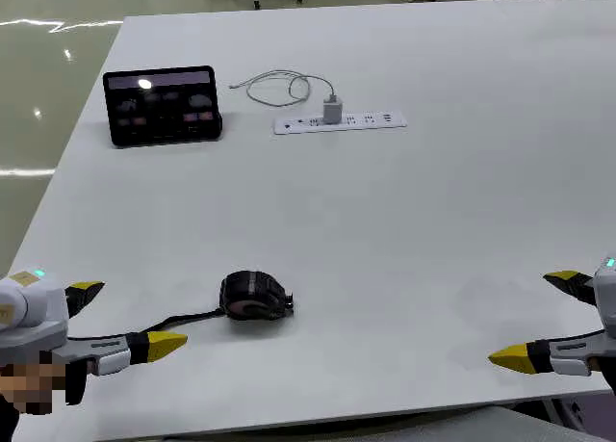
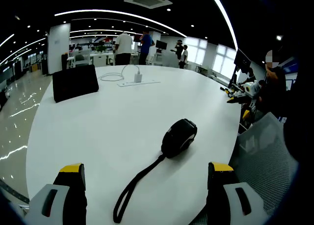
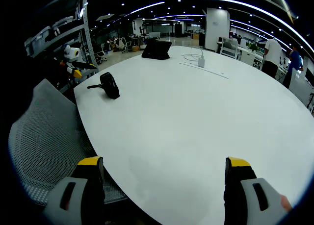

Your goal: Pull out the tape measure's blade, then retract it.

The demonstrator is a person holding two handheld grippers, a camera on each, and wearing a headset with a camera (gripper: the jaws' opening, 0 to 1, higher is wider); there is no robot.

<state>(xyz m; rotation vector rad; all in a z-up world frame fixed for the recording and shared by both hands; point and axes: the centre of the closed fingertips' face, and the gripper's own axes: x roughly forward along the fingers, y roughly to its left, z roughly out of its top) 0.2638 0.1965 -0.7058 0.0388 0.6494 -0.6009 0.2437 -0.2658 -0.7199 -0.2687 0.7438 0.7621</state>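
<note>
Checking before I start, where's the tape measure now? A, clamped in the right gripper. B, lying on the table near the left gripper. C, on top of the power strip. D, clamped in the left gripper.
B: the tape measure lies free on the table just ahead of the open left gripper.

Head cam looks down on surface (image 1: 385, 230). Left gripper (image 2: 146, 167) cam low, tape measure (image 2: 179, 136) close ahead; right gripper (image 3: 165, 162) cam: same, far ahead-left.

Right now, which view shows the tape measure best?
Left gripper view: the tape measure sits close, centred ahead of the open left claw, strap trailing toward the camera. Head view shows it smaller, from above; right gripper view, small and far across the table.
</note>
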